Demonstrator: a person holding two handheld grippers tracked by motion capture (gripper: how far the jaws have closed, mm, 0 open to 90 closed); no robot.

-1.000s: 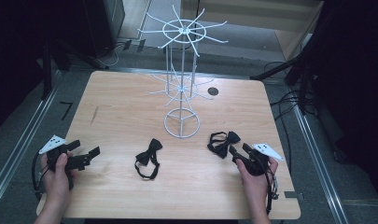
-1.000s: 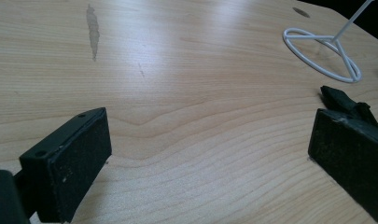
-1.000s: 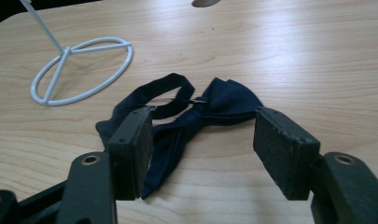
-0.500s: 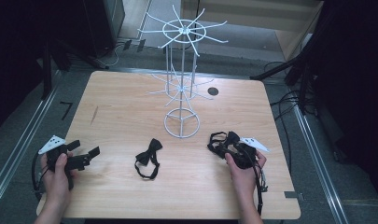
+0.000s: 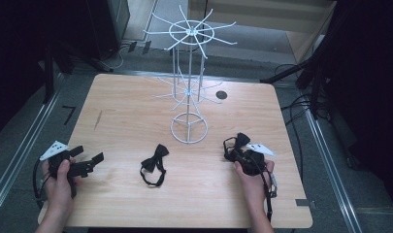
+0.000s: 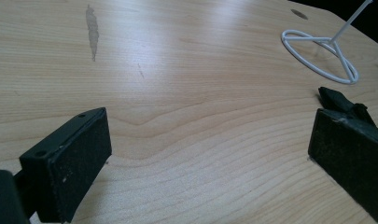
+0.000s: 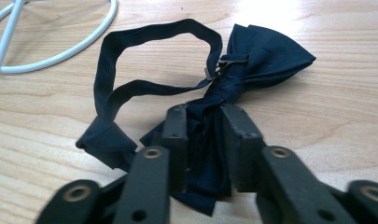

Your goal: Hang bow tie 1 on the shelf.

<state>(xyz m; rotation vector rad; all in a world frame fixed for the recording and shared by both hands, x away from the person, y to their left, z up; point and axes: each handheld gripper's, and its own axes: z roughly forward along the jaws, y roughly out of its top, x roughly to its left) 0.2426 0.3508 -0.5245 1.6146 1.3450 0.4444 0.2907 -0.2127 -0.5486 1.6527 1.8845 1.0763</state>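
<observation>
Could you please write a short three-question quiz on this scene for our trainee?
1. True or false: the right gripper is shut on a bow tie.
2. How many bow ties lie on the table?
3. What stands between the left gripper's pads: A) a bow tie, B) bare wood, C) the rack's ring?

Key:
1. True; its jaws have just been closing, with cloth between them.
2. Two; the other bow tie lies before the white wire rack.
3. B.
</observation>
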